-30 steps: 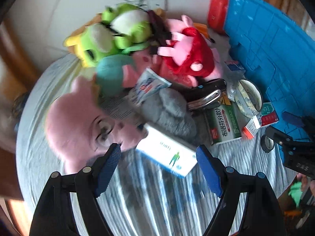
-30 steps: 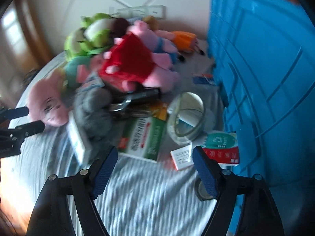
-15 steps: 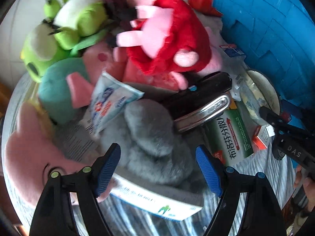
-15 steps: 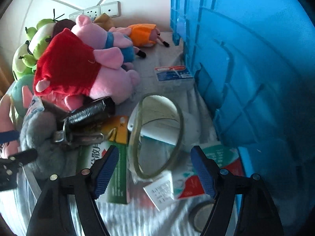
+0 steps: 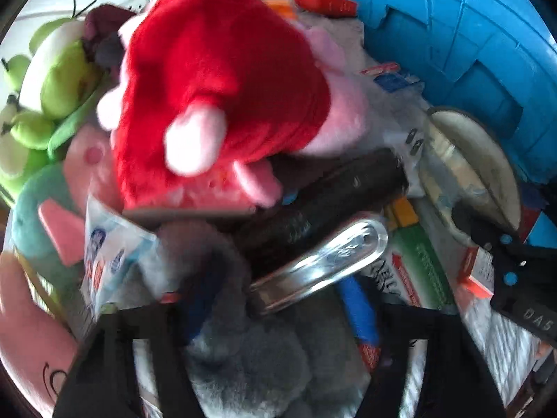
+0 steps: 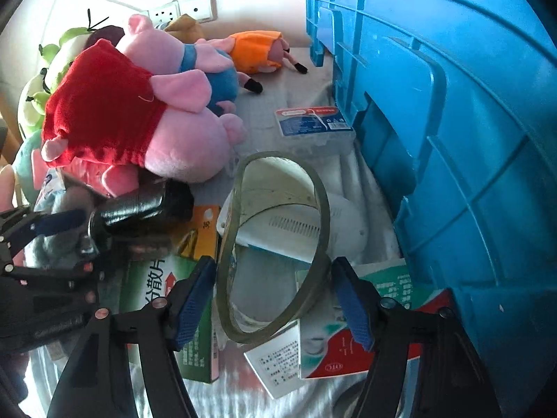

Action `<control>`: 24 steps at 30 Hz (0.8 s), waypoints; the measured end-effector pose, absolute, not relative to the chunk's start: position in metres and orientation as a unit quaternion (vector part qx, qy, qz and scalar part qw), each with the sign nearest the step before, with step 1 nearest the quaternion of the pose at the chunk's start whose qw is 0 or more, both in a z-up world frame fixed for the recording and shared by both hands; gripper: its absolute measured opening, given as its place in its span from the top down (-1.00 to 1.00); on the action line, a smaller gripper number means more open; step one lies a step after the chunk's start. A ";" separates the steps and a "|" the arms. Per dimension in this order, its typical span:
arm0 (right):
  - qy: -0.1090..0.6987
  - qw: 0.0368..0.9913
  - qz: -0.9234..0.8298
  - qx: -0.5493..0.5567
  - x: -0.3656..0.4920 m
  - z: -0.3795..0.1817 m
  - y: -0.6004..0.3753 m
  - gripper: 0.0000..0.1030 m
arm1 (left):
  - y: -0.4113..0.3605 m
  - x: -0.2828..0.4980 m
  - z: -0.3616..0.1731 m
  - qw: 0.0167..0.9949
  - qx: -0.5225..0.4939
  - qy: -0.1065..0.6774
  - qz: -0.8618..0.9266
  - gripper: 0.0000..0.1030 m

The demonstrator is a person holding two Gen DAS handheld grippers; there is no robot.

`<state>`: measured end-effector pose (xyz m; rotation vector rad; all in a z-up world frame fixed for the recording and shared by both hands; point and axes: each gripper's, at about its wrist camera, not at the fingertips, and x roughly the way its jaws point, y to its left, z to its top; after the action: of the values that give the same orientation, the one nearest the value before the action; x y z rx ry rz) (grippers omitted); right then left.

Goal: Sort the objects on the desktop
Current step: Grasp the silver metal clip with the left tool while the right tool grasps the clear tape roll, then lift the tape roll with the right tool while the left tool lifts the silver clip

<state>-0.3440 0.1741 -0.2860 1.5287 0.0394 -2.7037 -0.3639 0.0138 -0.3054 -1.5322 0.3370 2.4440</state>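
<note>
My left gripper is open, its blue pads either side of a grey plush and a black stapler with a chrome lever. A pink pig plush in a red dress lies just beyond. My right gripper is open, its fingers straddling a clear tape roll that stands on edge over a white device. The pads do not touch the roll. The left gripper also shows in the right wrist view at the left edge.
A blue crate fills the right side. A green medicine box, a red and teal box, a blue floss pack, green plush toys, a large pink plush and an orange plush crowd the striped cloth.
Both grippers moved forward into the pile. The left one now straddles the grey plush and stapler. The right one now straddles the tape roll.
</note>
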 end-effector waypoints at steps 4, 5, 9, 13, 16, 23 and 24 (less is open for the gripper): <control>0.007 0.022 -0.865 0.501 -0.352 -0.295 0.174 -0.40 | 0.004 -0.364 -0.298 0.111 -0.521 0.108 0.839 0.46; 0.008 0.026 -0.863 0.504 -0.353 -0.297 0.173 -0.34 | 0.000 -0.363 -0.294 0.109 -0.521 0.103 0.840 0.57; 0.030 0.047 -0.861 0.505 -0.345 -0.296 0.160 -0.27 | -0.020 -0.356 -0.272 0.110 -0.521 0.076 0.843 0.75; 0.035 0.067 -0.866 0.495 -0.332 -0.280 0.147 -0.26 | -0.039 -0.342 -0.244 0.110 -0.510 0.064 0.851 0.82; 0.034 0.075 -0.871 0.484 -0.325 -0.261 0.141 -0.25 | -0.052 -0.331 -0.221 0.108 -0.495 0.057 0.860 0.83; 0.038 0.103 -0.885 0.452 -0.309 -0.204 0.121 -0.25 | -0.077 -0.311 -0.175 0.085 -0.471 0.048 0.877 0.83; 0.038 0.109 -0.886 0.449 -0.305 -0.196 0.118 -0.25 | -0.081 -0.306 -0.170 0.080 -0.470 0.048 0.878 0.83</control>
<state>-0.3049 0.1178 -0.1955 1.3191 0.1130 -2.6066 -0.3064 -0.0807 -0.1702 -1.4043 0.1444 2.6252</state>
